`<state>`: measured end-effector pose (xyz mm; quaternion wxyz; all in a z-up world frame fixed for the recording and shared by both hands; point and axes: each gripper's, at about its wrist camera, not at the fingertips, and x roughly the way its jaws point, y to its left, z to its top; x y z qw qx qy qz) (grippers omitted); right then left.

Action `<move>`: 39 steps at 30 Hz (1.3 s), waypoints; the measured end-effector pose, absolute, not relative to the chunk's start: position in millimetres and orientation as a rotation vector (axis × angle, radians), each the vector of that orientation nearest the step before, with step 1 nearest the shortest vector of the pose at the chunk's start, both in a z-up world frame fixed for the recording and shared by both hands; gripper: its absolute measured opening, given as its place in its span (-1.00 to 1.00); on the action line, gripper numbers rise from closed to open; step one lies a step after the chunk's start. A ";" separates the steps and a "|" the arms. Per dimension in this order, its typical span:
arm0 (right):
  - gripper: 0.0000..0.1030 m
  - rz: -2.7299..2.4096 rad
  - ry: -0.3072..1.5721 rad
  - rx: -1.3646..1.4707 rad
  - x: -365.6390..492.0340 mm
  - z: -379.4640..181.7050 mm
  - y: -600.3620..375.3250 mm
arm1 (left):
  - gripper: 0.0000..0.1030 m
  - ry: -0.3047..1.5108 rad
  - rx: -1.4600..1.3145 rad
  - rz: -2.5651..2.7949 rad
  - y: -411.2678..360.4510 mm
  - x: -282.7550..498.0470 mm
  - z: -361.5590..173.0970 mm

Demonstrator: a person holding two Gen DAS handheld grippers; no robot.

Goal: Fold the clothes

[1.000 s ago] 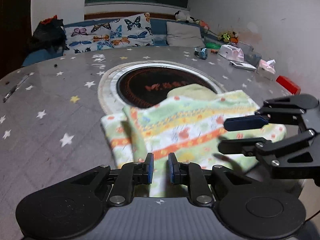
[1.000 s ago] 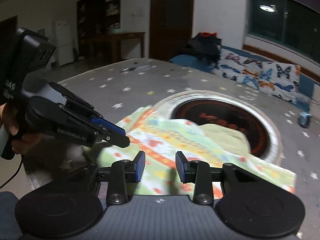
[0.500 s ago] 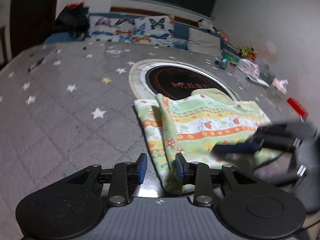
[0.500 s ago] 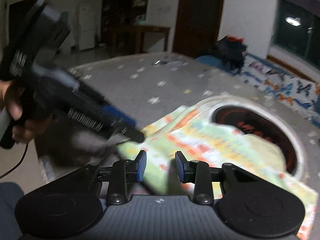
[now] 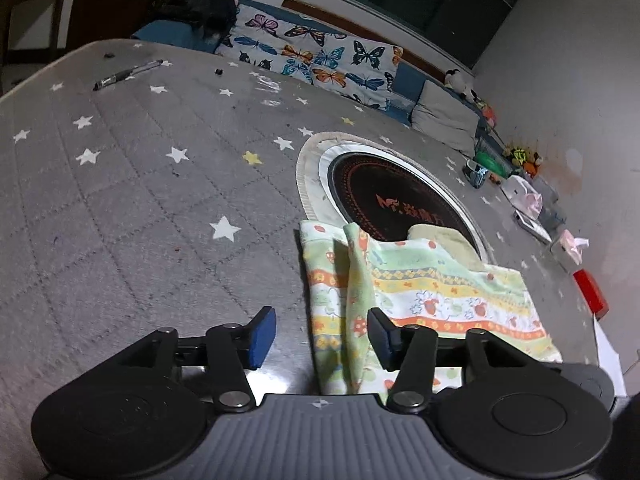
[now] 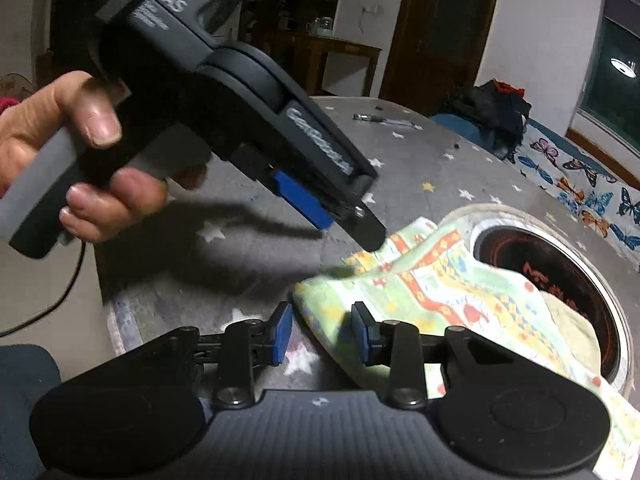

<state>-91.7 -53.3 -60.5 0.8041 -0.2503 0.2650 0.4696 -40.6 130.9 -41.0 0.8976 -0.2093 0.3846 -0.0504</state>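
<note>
A folded green, yellow and orange patterned cloth (image 5: 424,292) lies on the grey star-print table, partly over a round black hotplate (image 5: 396,204). My left gripper (image 5: 322,336) is open, its jaws wide apart over the cloth's near left corner. In the right wrist view the cloth (image 6: 440,296) lies ahead. My right gripper (image 6: 322,334) is open with the cloth's near corner between its jaws. The left gripper (image 6: 336,212) shows there, held in a hand above the cloth's left edge.
A pen (image 5: 128,75) lies at the table's far left. Butterfly-print cushions (image 5: 320,60) line the far side. A red box (image 5: 590,294), tissue packs (image 5: 572,242) and small toys sit along the right edge by the wall.
Both grippers have pulled back toward the cloth's near edge and opened wider. The left gripper has swung to the left, and the right gripper has left its view.
</note>
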 end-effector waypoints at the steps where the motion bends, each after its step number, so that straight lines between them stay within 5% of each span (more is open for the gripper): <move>1: -0.37 1.007 0.570 -0.537 -92.6 -59.7 -51.3 | 0.14 0.800 -0.448 -0.101 130.8 -39.5 -41.1; 5: -0.41 0.988 0.570 -0.556 -95.3 -61.1 -46.6 | 0.26 0.810 -0.487 -0.091 129.3 -36.2 -41.6; 7: -0.69 0.976 0.568 -0.550 -94.2 -59.8 -47.7 | 0.38 0.816 -0.505 -0.085 128.1 -35.5 -42.0; 10: -0.78 0.971 0.596 -0.479 -85.5 -52.3 -53.6 | 0.44 0.819 -0.555 -0.088 128.5 -34.8 -42.4; 25: -0.84 0.943 0.550 -0.252 -73.2 -15.3 -90.3 | 0.59 0.864 -0.738 -0.142 111.4 -8.7 -43.2; 27: -0.84 0.947 0.546 -0.245 -72.7 -14.4 -92.0 | 0.41 0.879 -0.747 -0.144 107.1 -3.0 -46.6; 32: -0.84 0.962 0.555 -0.225 -72.6 -16.7 -94.9 | -0.61 0.902 -0.748 -0.158 102.4 6.0 -56.1; 39: -0.72 0.907 0.573 -0.145 -62.5 -18.2 -120.5 | -0.78 0.913 -0.689 -0.147 97.8 4.2 -60.9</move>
